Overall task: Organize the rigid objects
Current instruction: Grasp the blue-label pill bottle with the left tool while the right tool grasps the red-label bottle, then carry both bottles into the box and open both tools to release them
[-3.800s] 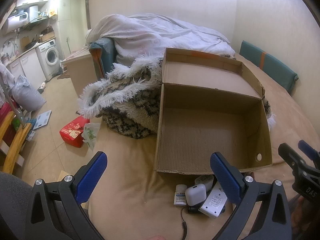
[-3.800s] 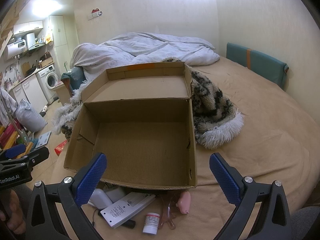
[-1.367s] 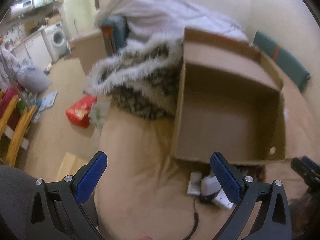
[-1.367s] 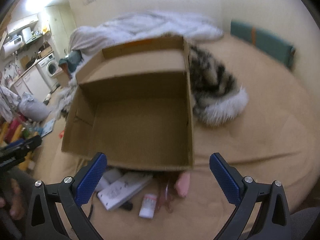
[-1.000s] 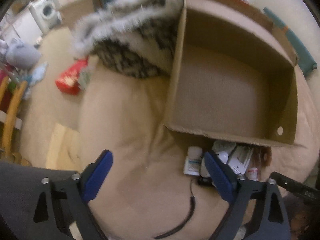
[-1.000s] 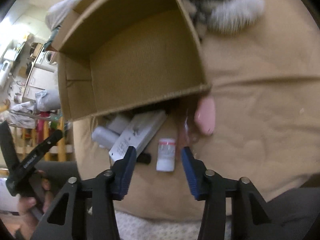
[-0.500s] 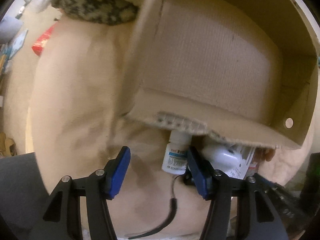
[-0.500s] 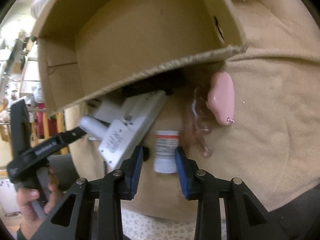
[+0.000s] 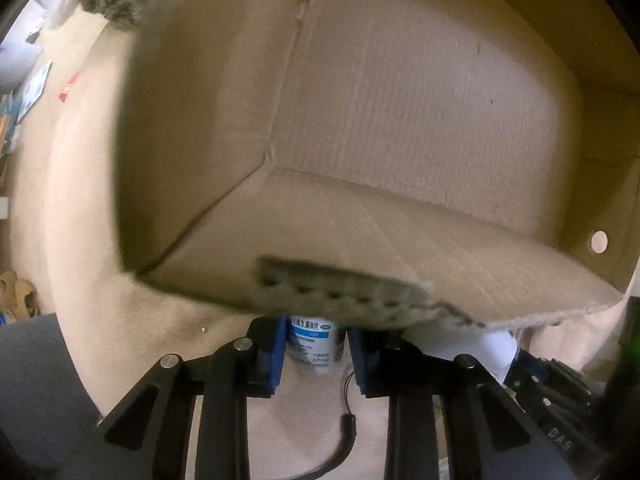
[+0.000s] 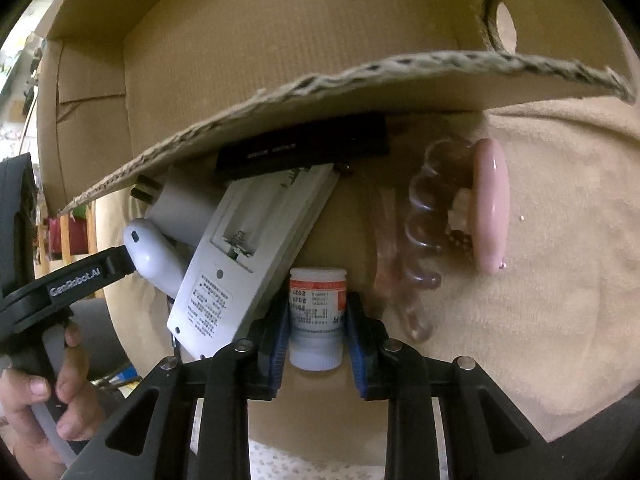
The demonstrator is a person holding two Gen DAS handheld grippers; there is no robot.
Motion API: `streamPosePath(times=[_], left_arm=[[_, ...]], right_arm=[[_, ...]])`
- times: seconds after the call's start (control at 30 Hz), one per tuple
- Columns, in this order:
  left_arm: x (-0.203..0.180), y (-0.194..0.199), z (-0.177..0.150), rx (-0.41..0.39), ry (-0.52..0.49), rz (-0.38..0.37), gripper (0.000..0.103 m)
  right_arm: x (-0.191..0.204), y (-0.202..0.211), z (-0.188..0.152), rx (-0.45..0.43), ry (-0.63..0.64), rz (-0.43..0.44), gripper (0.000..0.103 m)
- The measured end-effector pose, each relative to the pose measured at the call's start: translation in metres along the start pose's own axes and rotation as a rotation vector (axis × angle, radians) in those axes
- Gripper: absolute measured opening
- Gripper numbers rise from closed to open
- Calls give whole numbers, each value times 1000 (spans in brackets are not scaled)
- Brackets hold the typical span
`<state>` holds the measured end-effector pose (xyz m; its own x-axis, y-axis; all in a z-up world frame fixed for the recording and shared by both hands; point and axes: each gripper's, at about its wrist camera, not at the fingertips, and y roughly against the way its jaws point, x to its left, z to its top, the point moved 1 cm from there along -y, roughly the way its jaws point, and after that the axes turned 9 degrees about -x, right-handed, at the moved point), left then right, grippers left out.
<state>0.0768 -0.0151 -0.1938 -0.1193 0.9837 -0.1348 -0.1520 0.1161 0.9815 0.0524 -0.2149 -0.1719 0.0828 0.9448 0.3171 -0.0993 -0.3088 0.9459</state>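
An open cardboard box (image 9: pixel 400 120) lies on the tan bed, seen also in the right wrist view (image 10: pixel 280 60). My left gripper (image 9: pixel 316 354) is shut on a white bottle with a blue label (image 9: pixel 314 344) just under the box's front edge. My right gripper (image 10: pixel 317 328) is shut on a white bottle with a red label (image 10: pixel 317 312). Beside that lie a white remote, back up with its battery bay open (image 10: pixel 248 256), a white charger (image 10: pixel 152 256), a black bar-shaped item (image 10: pixel 300 152) and a pink and clear hair claw (image 10: pixel 456 224).
The left gripper's arm and the hand holding it (image 10: pixel 44 360) show at the left of the right wrist view. A black cord (image 9: pixel 340 448) lies on the tan bedding (image 10: pixel 560 240). A furry blanket (image 9: pixel 116 4) and floor clutter lie far left.
Both grippers dropped from above the box to the items in front of it. Each pair of jaws closed from wide open onto a bottle.
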Motion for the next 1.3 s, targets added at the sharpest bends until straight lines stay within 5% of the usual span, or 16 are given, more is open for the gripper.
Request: streamPosePath(times=[0.4, 0.57, 0.67, 0.93, 1.3], left_arm=[[16, 28, -44, -67, 53, 16, 24], [33, 58, -58, -84, 123, -54, 24], [36, 77, -66, -130, 118, -60, 24], [15, 140, -21, -343, 48, -33, 24], [-10, 175, 19, -440, -58, -82, 24]], right_arm=[[4, 28, -33, -98, -16, 139, 28], [5, 58, -40, -189, -38, 224, 28], [17, 89, -45, -314, 27, 250, 28], [37, 150, -39, -530, 181, 201, 28], [46, 159, 7, -583, 276, 100, 28]])
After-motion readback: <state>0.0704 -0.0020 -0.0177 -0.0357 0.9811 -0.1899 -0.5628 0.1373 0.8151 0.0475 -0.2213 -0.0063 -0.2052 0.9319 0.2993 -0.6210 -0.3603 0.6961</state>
